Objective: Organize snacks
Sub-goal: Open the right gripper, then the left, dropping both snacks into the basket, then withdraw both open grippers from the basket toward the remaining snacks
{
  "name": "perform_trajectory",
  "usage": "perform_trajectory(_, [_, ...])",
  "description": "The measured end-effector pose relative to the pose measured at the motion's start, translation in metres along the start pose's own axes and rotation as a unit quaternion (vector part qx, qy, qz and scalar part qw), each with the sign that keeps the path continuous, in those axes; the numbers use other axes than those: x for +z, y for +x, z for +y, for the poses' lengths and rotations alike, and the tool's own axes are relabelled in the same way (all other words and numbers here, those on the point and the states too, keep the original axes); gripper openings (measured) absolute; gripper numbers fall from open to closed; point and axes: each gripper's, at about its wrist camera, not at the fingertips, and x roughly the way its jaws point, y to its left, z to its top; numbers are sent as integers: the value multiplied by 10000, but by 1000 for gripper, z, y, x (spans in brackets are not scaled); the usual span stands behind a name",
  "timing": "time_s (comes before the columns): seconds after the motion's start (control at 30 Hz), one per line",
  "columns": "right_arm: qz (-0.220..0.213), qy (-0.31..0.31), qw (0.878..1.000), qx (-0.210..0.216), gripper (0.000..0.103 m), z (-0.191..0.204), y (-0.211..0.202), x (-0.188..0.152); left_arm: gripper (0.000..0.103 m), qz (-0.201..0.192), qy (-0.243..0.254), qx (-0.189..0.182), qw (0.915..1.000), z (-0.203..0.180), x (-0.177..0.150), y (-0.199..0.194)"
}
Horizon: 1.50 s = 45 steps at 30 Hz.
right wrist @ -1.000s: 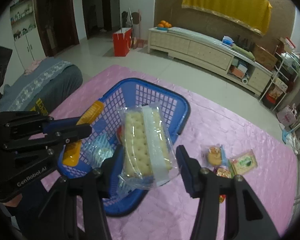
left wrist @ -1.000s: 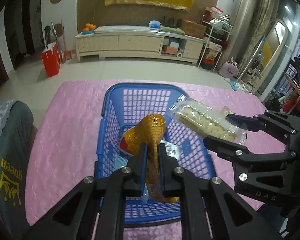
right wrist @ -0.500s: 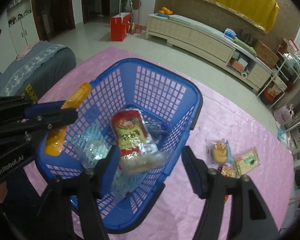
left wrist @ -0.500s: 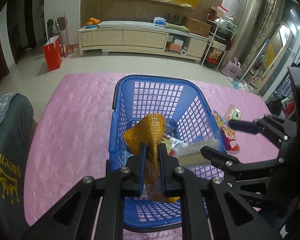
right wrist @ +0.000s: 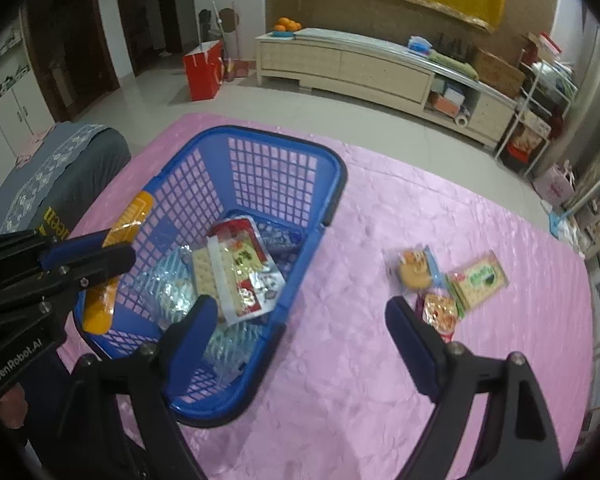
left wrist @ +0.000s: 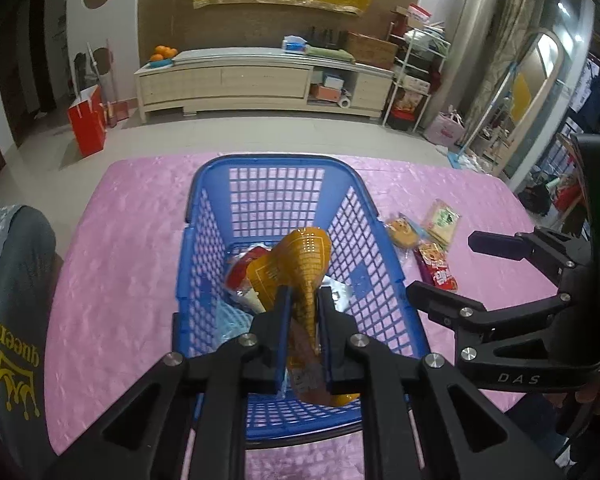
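Two grippers: left gripper (left wrist: 303, 300) clamps a crinkly orange packet (left wrist: 300, 264); right gripper (right wrist: 296, 312) just spread, empty, over lattice basket (right wrist: 332, 184)

"DAS" on right gripper (left wrist: 476, 264) body; "GenRobot.AI" on left gripper (right wrist: 96, 254) body. Yellow "queen" with crown on grey cushion (left wrist: 16, 320) at left. Snack packet print too small to read.

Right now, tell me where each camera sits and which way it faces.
Left wrist: on the left gripper, looking down over the blue basket; its fingers clamp an orange snack packet; the right gripper shows at right.
Right wrist: on the right gripper, jaws just opened and empty, facing the basket and pink tablecloth; the left gripper shows at left.
Shared: basket, orange packet, loose snacks.
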Motion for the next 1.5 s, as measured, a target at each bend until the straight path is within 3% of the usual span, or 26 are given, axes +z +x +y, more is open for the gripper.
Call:
perform_trajectory(0.47, [135, 275, 9995, 5, 89, -20, 17, -11, 12, 279, 198, -222, 9992, -10, 16, 40])
perform_trajectory(0.53, [131, 326, 9994, -13, 89, -25, 20, -10, 17, 313, 270, -224, 9989, -11, 16, 44])
perform_trajectory(0.6, [121, 371, 9992, -75, 89, -28, 21, -10, 48, 345, 304, -123, 9989, -12, 17, 49])
perform_trajectory(0.67, [106, 416, 9990, -126, 89, -33, 20, -11, 57, 339, 306, 6, 9990, -11, 17, 52])
perform_trajectory(0.83, [54, 515, 9986, -124, 89, -43, 15, -13, 61, 412, 260, 37, 9988, -12, 11, 50])
perform_trajectory(1.03, [-126, 547, 9984, -119, 89, -50, -5, -17, 71, 223, 349, 25, 9991, -19, 10, 24])
perform_trajectory(1.23, [-338, 630, 9974, -123, 89, -61, -32, -28, 73, 32, 525, 29, 9986, -41, 8, -1])
perform_trajectory(1.4, [-447, 790, 9958, -92, 89, -75, -51, -40, 81, -84, 667, -14, 9977, -64, 5, -13])
perform_trajectory(1.5, [-534, 877, 9946, -125, 96, -87, -61, -48, 82, -115, 784, -62, 9968, -82, 3, -15])
